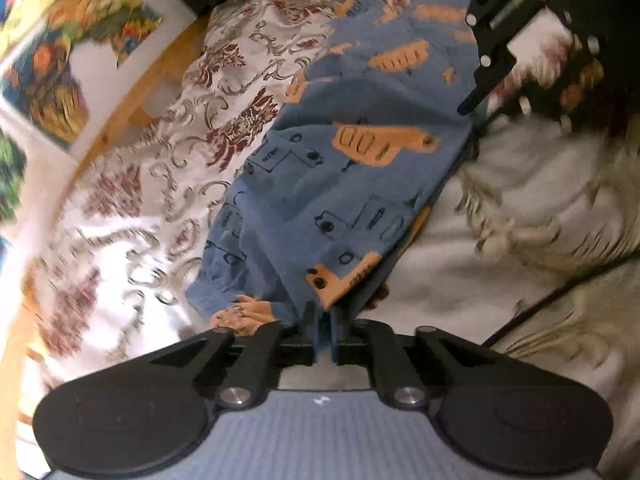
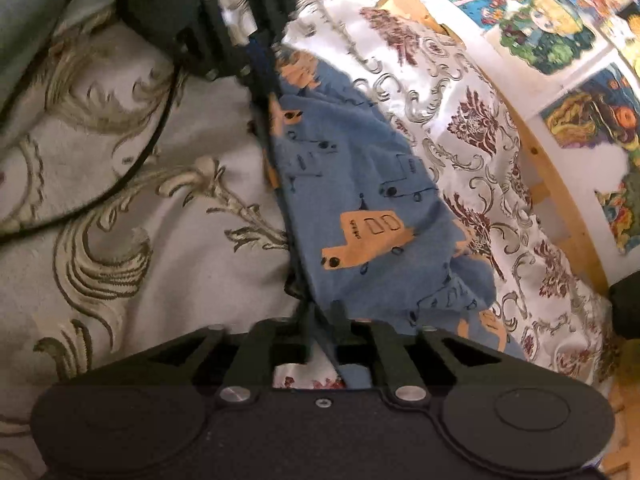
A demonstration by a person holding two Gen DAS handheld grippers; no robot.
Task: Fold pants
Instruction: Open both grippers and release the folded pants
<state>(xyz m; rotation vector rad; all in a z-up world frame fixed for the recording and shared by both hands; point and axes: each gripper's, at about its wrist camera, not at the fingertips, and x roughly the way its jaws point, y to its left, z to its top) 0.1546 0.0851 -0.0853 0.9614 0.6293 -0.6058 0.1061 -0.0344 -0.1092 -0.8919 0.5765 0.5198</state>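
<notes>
No text, label, brand or number is legible anywhere.

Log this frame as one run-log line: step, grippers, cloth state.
step: mid-fold | left gripper: shut on pants | right gripper: shut on pants | pants edge stretched between both over bedspread

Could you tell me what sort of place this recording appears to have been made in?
Probably a bedroom: the blue printed pants lie on a patterned bedspread, beside a wooden bed frame and a wall of colourful cartoon posters.
</notes>
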